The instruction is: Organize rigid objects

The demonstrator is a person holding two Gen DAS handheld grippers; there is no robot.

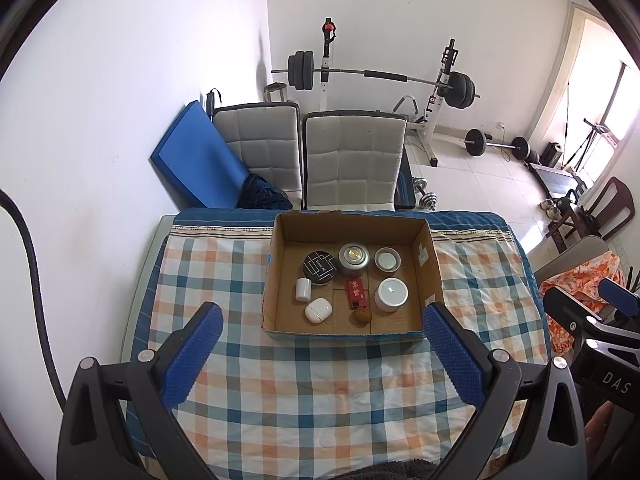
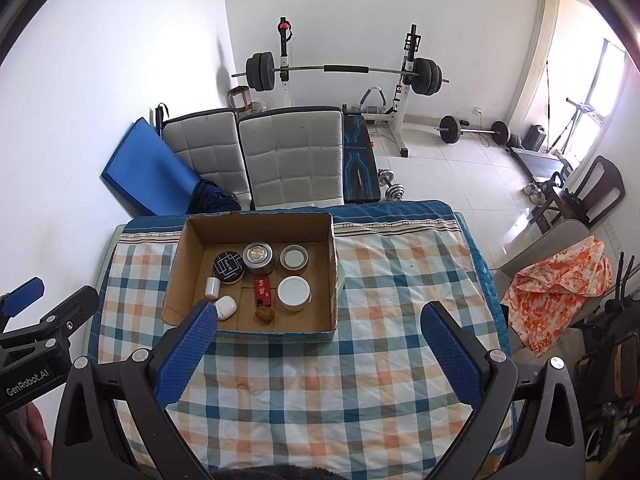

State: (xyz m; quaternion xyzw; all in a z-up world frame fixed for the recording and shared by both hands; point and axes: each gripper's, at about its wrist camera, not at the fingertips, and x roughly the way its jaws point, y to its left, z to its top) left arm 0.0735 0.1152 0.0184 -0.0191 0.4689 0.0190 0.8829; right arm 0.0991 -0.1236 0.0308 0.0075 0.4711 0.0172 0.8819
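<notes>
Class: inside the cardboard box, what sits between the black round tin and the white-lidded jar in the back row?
A silver tin sits between the black round tin and the white-lidded jar, clearest in the left wrist view.

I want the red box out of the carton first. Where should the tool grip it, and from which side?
Come straight down from above: the carton walls block side approaches. The red box lies flat, so pinch its two long edges; the gaps beside it look wide enough for the fingers.
</notes>
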